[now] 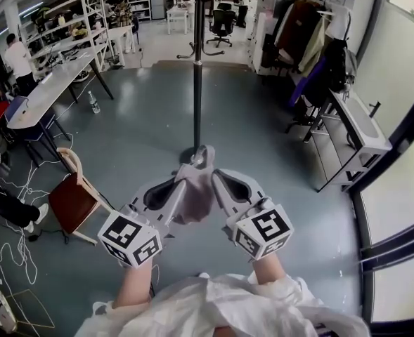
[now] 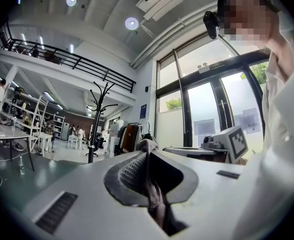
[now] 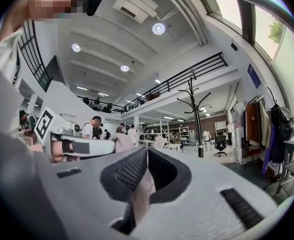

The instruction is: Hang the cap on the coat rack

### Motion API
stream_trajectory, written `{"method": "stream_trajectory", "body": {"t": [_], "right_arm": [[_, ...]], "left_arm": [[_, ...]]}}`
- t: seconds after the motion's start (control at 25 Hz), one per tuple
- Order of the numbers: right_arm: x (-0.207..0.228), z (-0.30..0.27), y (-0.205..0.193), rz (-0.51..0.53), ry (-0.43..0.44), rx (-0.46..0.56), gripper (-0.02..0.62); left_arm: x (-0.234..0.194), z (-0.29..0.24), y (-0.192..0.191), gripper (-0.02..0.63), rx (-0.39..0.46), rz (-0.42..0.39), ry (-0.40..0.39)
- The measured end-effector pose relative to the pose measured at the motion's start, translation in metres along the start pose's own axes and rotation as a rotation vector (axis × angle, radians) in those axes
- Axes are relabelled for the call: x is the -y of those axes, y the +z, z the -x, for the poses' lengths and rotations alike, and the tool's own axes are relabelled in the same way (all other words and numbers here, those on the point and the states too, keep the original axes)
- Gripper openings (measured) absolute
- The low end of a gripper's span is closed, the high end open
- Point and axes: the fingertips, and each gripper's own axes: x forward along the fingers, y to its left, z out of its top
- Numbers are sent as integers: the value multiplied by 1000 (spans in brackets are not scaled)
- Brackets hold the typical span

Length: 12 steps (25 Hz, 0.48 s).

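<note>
A greyish-pink cap (image 1: 195,189) hangs between my two grippers at chest height. My left gripper (image 1: 180,182) is shut on the cap's left side, and pinched fabric (image 2: 155,194) shows between its jaws. My right gripper (image 1: 215,178) is shut on the right side, with cloth (image 3: 144,189) caught in its jaws. Both point level toward the black coat rack (image 1: 197,83), which stands on the grey floor just beyond the cap. The rack also appears in the left gripper view (image 2: 95,124) and the right gripper view (image 3: 197,119), its curved hooks bare.
A wooden chair with a red seat (image 1: 74,196) stands to the left. A long table (image 1: 52,90) and a bottle (image 1: 94,102) on the floor lie further left. A low cabinet (image 1: 354,135) and hung clothes (image 1: 312,44) line the right wall. People stand at the far left.
</note>
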Motion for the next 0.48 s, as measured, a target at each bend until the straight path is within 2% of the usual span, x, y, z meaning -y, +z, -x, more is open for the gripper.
{"method": "stream_trajectory", "body": {"t": [0.28,0.48], "right_arm": [[22,-20,5,0,17,13,5],[26,-19,-6,23,30,-32,5]], "left_arm": [[-23,-39,-10,28,-9,0,-5],[-26,-48,-14,28,-24,-17,12]]}}
